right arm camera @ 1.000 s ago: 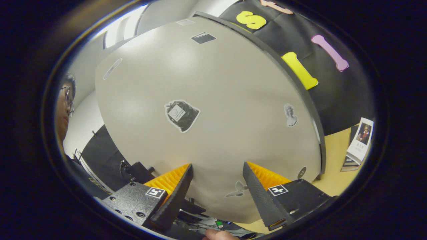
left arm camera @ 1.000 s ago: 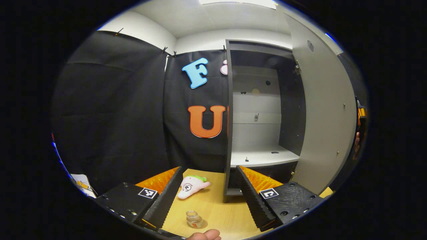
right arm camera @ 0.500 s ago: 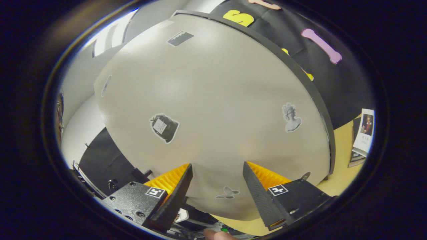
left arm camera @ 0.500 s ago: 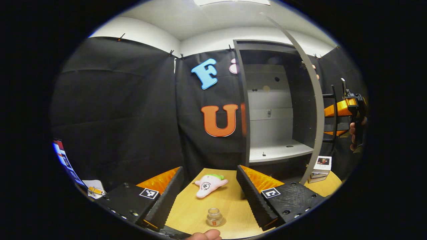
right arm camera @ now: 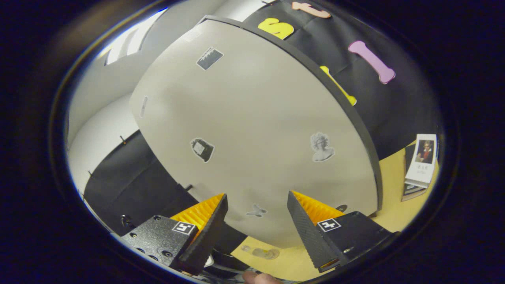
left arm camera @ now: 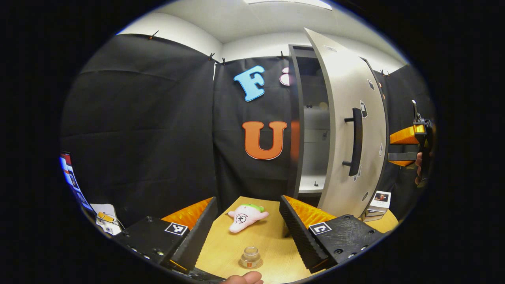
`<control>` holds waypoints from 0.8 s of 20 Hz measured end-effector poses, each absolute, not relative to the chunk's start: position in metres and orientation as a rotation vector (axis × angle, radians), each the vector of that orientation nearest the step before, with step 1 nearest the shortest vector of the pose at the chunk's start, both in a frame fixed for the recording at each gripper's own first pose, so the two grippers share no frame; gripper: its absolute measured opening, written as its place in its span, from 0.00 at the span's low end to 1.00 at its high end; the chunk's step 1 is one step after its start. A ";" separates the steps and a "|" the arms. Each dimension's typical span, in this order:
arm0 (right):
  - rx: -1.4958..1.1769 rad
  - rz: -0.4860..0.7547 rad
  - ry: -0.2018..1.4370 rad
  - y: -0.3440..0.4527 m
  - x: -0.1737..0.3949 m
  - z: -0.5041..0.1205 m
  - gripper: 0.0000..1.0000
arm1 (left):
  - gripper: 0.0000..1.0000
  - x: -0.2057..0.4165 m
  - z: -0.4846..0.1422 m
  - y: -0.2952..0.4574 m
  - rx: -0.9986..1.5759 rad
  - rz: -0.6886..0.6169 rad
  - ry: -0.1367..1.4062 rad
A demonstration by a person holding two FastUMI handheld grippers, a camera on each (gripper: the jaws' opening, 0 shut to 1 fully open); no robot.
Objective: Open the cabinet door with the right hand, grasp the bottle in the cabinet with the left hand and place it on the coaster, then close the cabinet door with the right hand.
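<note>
1 bottle (left arm camera: 251, 256) on coaster (left arm camera: 250, 264), 1 door (left arm camera: 349, 130) ajar, 1 plush toy (left arm camera: 246, 216).

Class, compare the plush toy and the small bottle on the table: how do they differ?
The plush toy is pink and opaque; the bottle is clear. The plush toy lies on its side; the bottle stands upright on a round coaster. Both rest on the wooden table.

On your table (left arm camera: 272, 244): bottle (left arm camera: 251, 257) on coaster (left arm camera: 241, 264) near the front edge, plush toy (left arm camera: 245, 216) behind it, cabinet (left arm camera: 311, 130) at the back-right.
</note>
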State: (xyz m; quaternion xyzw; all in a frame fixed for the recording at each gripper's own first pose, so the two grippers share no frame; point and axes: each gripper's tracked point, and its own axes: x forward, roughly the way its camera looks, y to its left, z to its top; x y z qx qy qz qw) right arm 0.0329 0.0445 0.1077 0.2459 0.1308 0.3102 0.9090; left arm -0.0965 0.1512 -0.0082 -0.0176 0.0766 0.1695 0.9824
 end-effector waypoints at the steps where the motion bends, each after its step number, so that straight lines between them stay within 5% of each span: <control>1: 0.462 0.537 0.220 0.032 0.040 0.107 0.97 | 0.95 -0.092 -0.007 0.149 -0.038 0.327 0.150; 7: 0.188 0.147 0.011 -0.015 0.028 0.112 0.97 | 0.95 -0.048 0.002 0.116 -0.052 0.193 0.110; 16: 0.210 -0.055 -0.022 -0.022 -0.021 0.085 0.97 | 0.95 -0.003 0.006 0.082 -0.048 0.008 0.057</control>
